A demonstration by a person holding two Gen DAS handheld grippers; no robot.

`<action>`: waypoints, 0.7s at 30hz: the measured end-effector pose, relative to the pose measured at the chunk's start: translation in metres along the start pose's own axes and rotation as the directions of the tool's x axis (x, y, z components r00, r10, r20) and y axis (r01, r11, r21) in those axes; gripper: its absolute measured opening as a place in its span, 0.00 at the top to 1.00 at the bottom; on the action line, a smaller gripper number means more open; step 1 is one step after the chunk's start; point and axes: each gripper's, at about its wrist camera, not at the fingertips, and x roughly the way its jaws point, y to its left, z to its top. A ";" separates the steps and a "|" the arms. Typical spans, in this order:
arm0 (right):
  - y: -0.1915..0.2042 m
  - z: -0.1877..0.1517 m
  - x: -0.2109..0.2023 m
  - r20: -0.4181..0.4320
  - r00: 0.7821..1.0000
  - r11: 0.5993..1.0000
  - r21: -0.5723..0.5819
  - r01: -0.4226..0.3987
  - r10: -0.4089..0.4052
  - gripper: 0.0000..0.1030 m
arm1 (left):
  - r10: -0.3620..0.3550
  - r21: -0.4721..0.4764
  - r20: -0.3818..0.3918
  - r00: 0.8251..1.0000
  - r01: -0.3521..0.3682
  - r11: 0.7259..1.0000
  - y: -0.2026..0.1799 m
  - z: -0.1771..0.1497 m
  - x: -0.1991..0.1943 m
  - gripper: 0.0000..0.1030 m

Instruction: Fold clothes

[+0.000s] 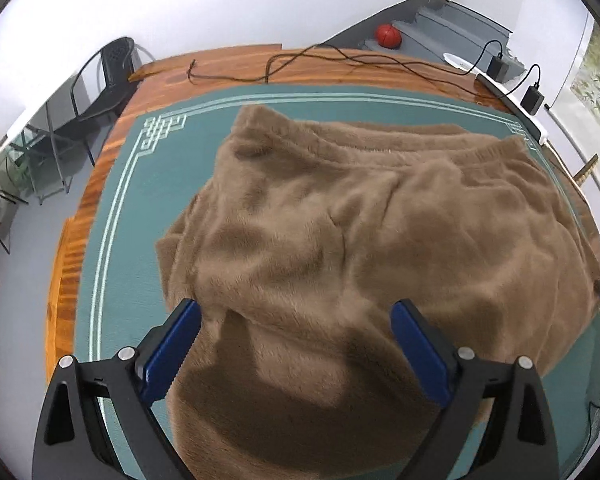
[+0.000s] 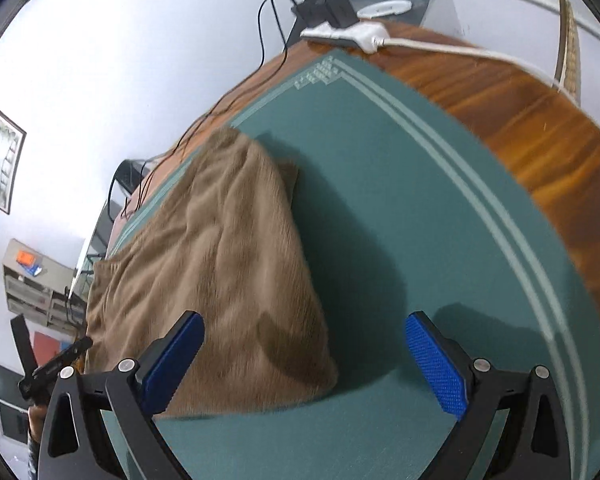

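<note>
Across the left wrist view, a brown fleece garment [image 1: 340, 248] is spread in loose folds over a green mat [image 1: 112, 240], which lies on a wooden table [image 1: 228, 66]. The left gripper [image 1: 296, 344] is seen above the garment's near part, its blue-padded jaws spread wide with nothing held between them. A shadow is cast on the fabric beneath it. Black cables [image 1: 300, 60] are trailed along the table's far edge, and a red ball [image 1: 388, 35] is seen on grey steps beyond. A black chair [image 1: 108, 80] is placed off the table's left corner.

From the right wrist view, the garment [image 2: 220, 264] is seen at the left on the mat [image 2: 400, 220], one edge running toward the camera. The right gripper [image 2: 304, 356] is likewise held wide open and empty, its left finger over the fabric and its right finger over bare mat. A white power strip [image 2: 352, 34] is seen on the table's far edge.
</note>
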 end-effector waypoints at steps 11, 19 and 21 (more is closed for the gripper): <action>0.001 -0.028 0.008 -0.043 0.997 0.997 0.058 -0.057 0.060 0.01 | -0.003 -0.062 -0.011 1.000 0.003 0.998 0.016 -0.018 -0.008 0.05; 0.011 -0.033 0.012 -0.062 0.996 0.998 0.031 -0.061 0.063 0.01 | -0.007 -0.025 -0.001 1.000 0.007 1.000 0.001 -0.018 -0.013 0.05; 0.012 -0.032 0.013 -0.059 0.996 0.997 0.033 -0.063 0.065 0.01 | -0.001 -0.022 0.000 1.000 0.001 1.000 -0.001 -0.018 -0.013 0.05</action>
